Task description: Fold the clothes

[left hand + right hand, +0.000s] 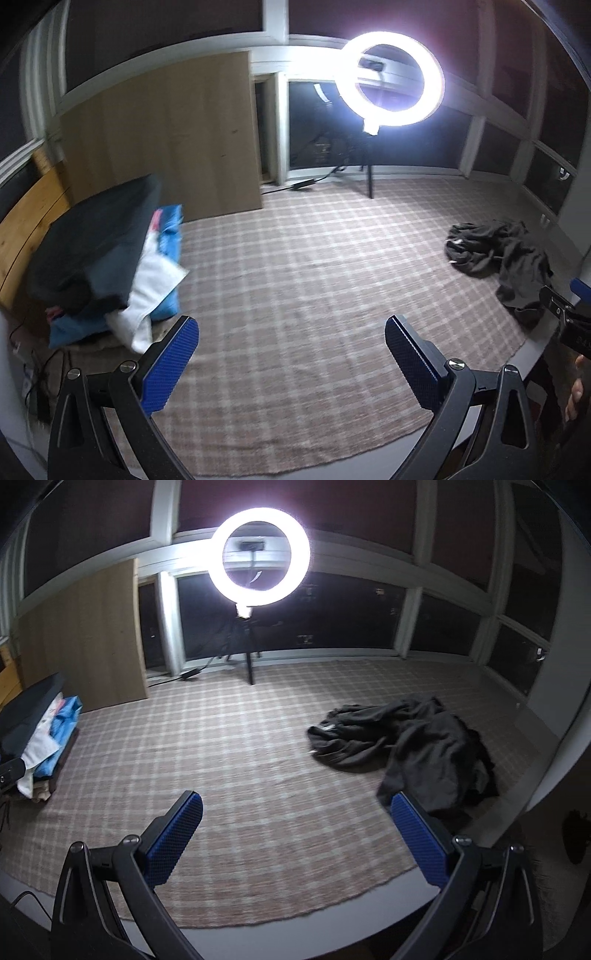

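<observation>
A crumpled dark grey garment [413, 746] lies on the checked cloth [240, 760] at the right; it also shows in the left wrist view [502, 254] at the far right. My right gripper [295, 808] is open and empty, held above the cloth, its right finger just short of the garment's near edge. My left gripper [291, 332] is open and empty over the bare middle of the cloth [295, 277]. A stack of folded clothes [110, 258], dark, white and blue, sits at the left; it also shows in the right wrist view [40, 731].
A lit ring light [389, 77] on a tripod stands at the back of the table before dark windows, also in the right wrist view [260, 555]. A wooden board [166, 136] leans at the back left. Cables [303, 182] run along the back edge.
</observation>
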Tool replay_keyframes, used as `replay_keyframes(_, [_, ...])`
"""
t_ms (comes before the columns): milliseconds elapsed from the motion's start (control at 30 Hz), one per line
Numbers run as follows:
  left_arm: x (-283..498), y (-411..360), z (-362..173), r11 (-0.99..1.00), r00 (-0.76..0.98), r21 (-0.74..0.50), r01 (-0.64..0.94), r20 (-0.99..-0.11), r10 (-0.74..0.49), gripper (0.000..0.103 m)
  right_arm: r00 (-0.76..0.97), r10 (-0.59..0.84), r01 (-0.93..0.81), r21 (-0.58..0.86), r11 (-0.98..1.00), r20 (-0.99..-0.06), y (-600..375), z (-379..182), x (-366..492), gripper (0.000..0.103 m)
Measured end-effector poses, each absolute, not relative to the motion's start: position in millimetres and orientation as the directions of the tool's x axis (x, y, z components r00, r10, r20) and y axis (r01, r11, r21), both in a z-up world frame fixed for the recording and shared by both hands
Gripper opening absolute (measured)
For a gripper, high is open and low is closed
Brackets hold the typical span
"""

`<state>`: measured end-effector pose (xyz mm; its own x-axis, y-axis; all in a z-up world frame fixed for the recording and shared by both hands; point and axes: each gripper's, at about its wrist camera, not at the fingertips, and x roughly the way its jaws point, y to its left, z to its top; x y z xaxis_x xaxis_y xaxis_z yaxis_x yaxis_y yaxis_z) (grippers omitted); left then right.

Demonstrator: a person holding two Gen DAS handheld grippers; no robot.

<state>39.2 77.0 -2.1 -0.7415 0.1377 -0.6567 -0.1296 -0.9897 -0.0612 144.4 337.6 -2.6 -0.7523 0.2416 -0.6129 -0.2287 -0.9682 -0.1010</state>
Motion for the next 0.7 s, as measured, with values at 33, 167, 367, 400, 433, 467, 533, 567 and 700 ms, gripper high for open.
replay_keyframes(33, [43, 82, 1, -0.988, -0.744, -0.061, -0.14, -0.652, 0.146, 0.102, -0.752, 0.251, -0.241, -0.101, -0.965, -0.61, 343, 0, 146, 0.103])
replay_keyframes(167, [51, 107, 13, -0.982, -0.747, -0.058, -0.179, -0.642, 0.173, 0.102, -0.75, 0.296, -0.285, -0.115, -0.952, -0.591, 364, 11, 152, 0.103])
replay_keyframes(367, [74, 140, 36, -0.974, -0.748, -0.056, -0.22, -0.631, 0.205, 0.102, -0.743, 0.327, -0.326, -0.111, -0.939, -0.584, 401, 20, 154, 0.103])
replay_keyframes(400, [81, 147, 40, -0.973, -0.749, -0.054, -0.222, -0.63, 0.206, 0.102, -0.741, 0.328, -0.329, -0.109, -0.938, -0.586, 407, 20, 153, 0.103])
replay_keyframes(433, [82, 154, 44, -0.973, -0.748, -0.053, -0.226, -0.63, 0.208, 0.102, -0.739, 0.327, -0.329, -0.108, -0.938, -0.589, 413, 21, 152, 0.103])
replay_keyframes(467, [83, 162, 48, -0.972, -0.748, -0.051, -0.229, -0.63, 0.21, 0.102, -0.74, 0.325, -0.328, -0.107, -0.939, -0.589, 419, 21, 152, 0.103])
replay_keyframes(533, [87, 178, 57, -0.972, -0.75, -0.044, -0.232, -0.628, 0.207, 0.102, -0.74, 0.327, -0.331, -0.106, -0.938, -0.588, 432, 23, 149, 0.103])
replay_keyframes(567, [76, 190, 60, -0.972, -0.749, -0.039, -0.233, -0.63, 0.204, 0.102, -0.74, 0.326, -0.332, -0.103, -0.938, -0.589, 438, 24, 147, 0.103])
replay_keyframes(700, [66, 227, 72, -0.974, -0.755, -0.021, -0.226, -0.628, 0.189, 0.102, -0.743, 0.316, -0.328, -0.091, -0.94, -0.59, 465, 25, 139, 0.103])
